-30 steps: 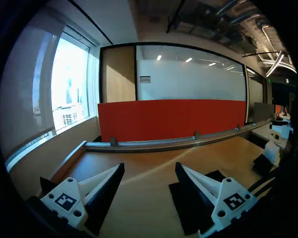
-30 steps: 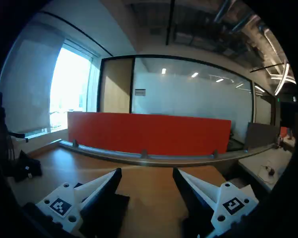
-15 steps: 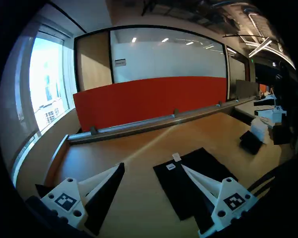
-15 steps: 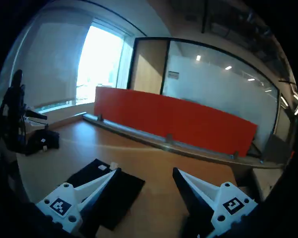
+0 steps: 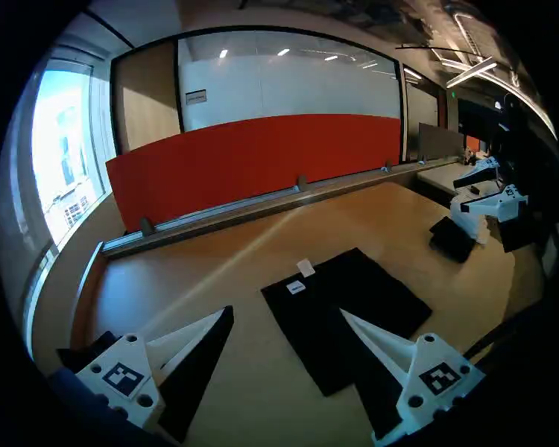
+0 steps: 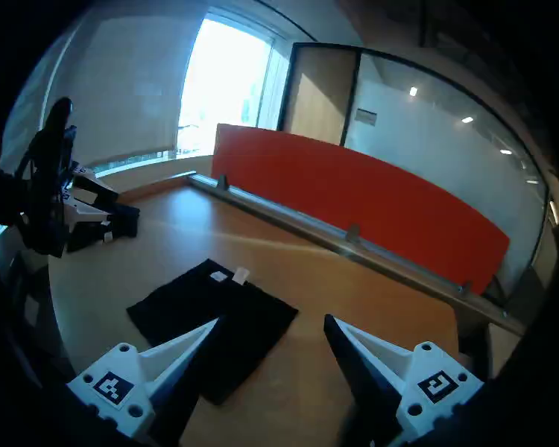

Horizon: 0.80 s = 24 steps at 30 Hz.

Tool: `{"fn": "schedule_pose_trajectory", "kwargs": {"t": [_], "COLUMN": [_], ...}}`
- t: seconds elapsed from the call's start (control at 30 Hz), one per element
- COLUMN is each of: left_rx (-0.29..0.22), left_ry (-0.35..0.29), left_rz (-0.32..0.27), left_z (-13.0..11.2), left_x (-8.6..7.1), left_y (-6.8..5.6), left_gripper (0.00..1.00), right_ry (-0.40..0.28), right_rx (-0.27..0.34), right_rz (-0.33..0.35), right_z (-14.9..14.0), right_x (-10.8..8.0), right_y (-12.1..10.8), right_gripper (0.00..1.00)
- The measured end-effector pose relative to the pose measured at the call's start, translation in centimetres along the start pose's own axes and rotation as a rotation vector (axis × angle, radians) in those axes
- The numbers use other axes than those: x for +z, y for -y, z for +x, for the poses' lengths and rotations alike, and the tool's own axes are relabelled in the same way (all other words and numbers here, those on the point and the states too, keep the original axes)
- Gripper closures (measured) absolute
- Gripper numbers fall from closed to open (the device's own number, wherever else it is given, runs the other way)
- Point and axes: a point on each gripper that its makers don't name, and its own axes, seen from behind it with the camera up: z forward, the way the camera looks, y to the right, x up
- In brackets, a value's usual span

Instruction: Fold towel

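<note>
Left gripper (image 5: pixel 283 350) first: jaws spread wide, nothing between them, hanging over the desk (image 5: pixel 205 283). The towel (image 5: pixel 354 287) lies flat on the wood at centre frame. It is black, and its lower part runs behind the right-hand finger. Two small white tags (image 5: pixel 305 267) sit at its upper edge. Out at the right edge of the frame is the right gripper (image 5: pixel 482 195), well apart from the towel. An orange divider (image 5: pixel 257 164) crosses the upper half, with a window (image 5: pixel 56 171) at the far left.

Over to the right gripper view, and the right gripper (image 6: pixel 272 350) has its jaws spread as well — empty. The towel (image 6: pixel 227 305) sits lower centre, one edge tucked behind the left-hand finger, its tags (image 6: pixel 241 274) toward the top. The left gripper (image 6: pixel 93 208) shows at the left edge. The divider (image 6: pixel 369 201) slants across the middle, and the window (image 6: pixel 227 82) glares at upper left.
</note>
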Motion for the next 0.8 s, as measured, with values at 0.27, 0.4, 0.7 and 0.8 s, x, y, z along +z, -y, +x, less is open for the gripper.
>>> {"fn": "schedule_pose_trajectory", "kwargs": {"t": [0.27,0.4,0.7,0.8], "left_rx": [-0.002,-0.006,-0.001,0.003], "left_ry": [0.049,0.076,0.133,0.152], "left_rz": [-0.034,-0.05,-0.087,-0.098], "left_z": [-3.0,-4.8,-8.8,-10.0], "left_x": [1.6,2.4,4.4,5.0], "left_y": [-1.2,-1.8,-3.3,-3.7], "left_gripper": [0.06,0.05,0.05,0.05], "right_ry": [0.038,0.062,0.105,0.119], "right_rx": [0.009,0.024,0.03,0.03], "right_rz": [0.035,0.054,0.073,0.08], "right_z": [-2.2,-3.7,-7.3,-8.4], "right_x": [1.4,2.3,4.3,4.9], "right_y": [1.3,2.1,3.7,4.3], "right_gripper": [0.0,0.0,0.0,0.0]}}
